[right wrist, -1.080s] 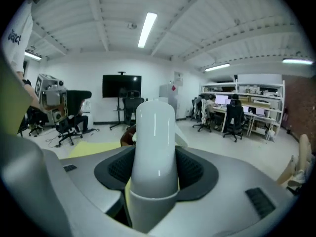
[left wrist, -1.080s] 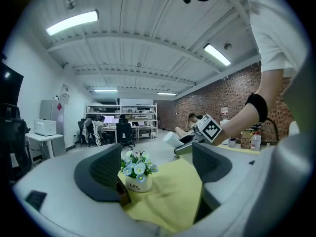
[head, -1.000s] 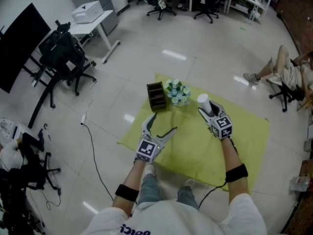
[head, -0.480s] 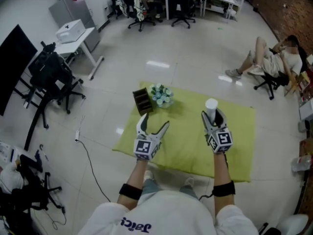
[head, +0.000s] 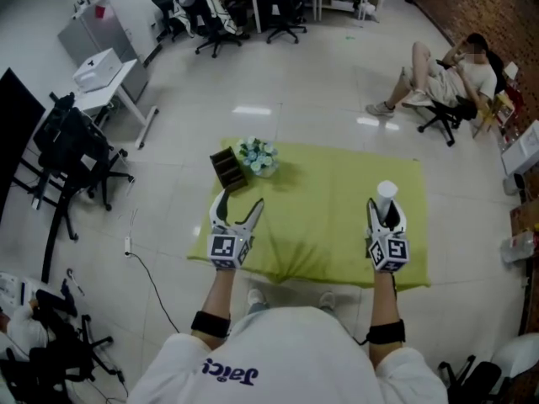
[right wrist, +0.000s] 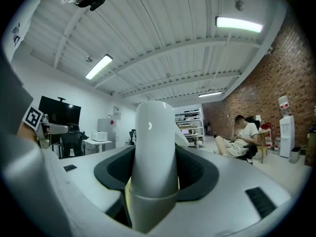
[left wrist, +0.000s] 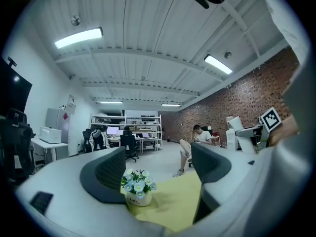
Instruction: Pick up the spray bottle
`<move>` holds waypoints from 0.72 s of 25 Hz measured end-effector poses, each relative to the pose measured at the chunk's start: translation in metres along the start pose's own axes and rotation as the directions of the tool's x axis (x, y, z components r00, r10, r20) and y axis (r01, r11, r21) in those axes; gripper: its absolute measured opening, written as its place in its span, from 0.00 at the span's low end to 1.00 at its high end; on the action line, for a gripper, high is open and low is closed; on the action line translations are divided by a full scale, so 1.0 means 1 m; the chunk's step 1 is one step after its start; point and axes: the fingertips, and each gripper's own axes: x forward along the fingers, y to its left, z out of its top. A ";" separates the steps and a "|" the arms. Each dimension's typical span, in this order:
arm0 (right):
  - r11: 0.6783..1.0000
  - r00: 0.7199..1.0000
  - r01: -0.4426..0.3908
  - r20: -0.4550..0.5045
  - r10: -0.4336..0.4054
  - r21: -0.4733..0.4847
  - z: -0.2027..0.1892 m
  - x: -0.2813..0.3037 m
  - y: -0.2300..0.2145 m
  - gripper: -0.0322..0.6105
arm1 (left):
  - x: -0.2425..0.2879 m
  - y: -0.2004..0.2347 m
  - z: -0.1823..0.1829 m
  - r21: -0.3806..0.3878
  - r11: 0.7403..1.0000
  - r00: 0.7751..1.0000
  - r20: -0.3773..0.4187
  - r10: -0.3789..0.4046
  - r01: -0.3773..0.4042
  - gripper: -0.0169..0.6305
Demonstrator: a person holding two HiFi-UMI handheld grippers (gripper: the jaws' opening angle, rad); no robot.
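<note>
**A:** Head view first. Where is the bottle?

**B:** The bottle (head: 386, 194) is in the right gripper (head: 387, 213), over the right part of the mat (head: 328, 183). Its white top stands up past the jaw tips. The left gripper (head: 238, 204) is well apart from it, at the mat's left side near the flowers (head: 257, 156).

**A:** Left gripper view?

**B:** The left gripper (left wrist: 158, 167) has its jaws spread wide and holds nothing. Only the flowers (left wrist: 138, 184) stand on the mat (left wrist: 173, 201) beyond the gap.

**A:** Right gripper view?

**B:** The right gripper (right wrist: 155, 174) is pinching the bottle (right wrist: 155, 132), one jaw pressed to each side of its body. The bottle's long axis is upright. The right side already has it, so I judge the next move is a lift straight along that axis. I cannot tell whether the base is clear of the mat.
</note>
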 end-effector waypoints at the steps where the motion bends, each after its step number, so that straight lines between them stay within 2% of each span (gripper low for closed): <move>1: 1.000 1.000 0.021 0.012 -0.021 0.007 0.002 -0.009 -0.005 0.43 | -0.001 0.000 0.000 -0.001 1.000 1.000 0.001 -0.002 0.002 0.67; 7: 0.995 0.992 0.092 0.078 -0.094 0.031 0.015 -0.051 -0.008 0.43 | -0.006 -0.007 -0.004 -0.022 1.000 1.000 -0.010 -0.013 0.013 0.67; 11: 0.989 0.989 0.074 0.119 -0.089 0.125 0.015 -0.071 0.006 0.43 | -0.016 -0.018 0.001 -0.072 0.997 1.000 -0.009 -0.028 0.027 0.67; 18: 0.994 0.993 0.039 0.106 -0.050 0.103 0.004 -0.079 0.032 0.43 | -0.025 -0.029 0.000 -0.058 0.998 0.999 -0.009 -0.040 0.039 0.67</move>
